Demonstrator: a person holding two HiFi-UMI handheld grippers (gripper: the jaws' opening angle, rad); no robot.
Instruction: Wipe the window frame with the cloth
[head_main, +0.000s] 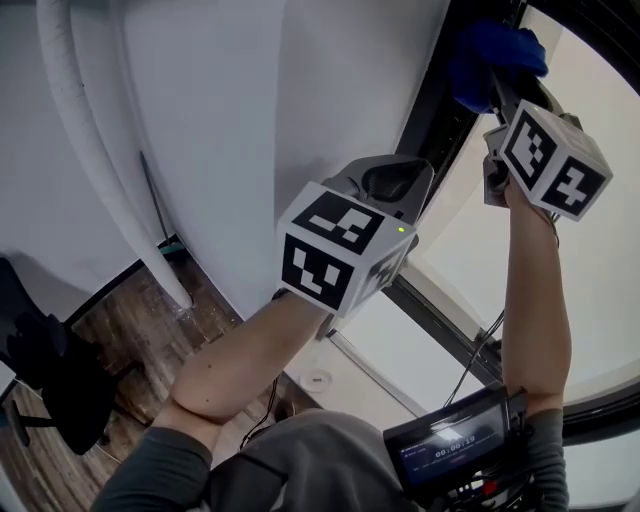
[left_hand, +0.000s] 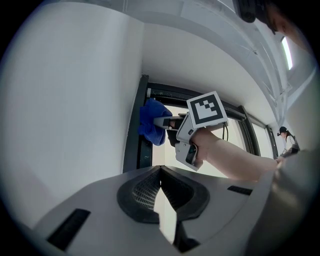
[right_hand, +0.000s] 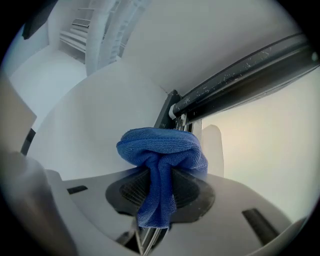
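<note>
Right claw: closed on the blue cloth, pinching it at a gathered waist. A bunched head bulges above the jaws and a loose tail hangs below.

Cloth head sits against the dark window frame, near the upper corner where upright meets top rail.

Left claw: jaws together at the tips, nothing between them, pointed toward the frame and short of it.

Cloth: fine-pile weave like microfibre. Judged soft, light and limp, so it should mould into the frame's grooves, but a shallow pinch may let it slip. The gathered middle looks the right hold.

Frame: hard, ribbed channels, pale specks. Pane: smooth, pale.
</note>
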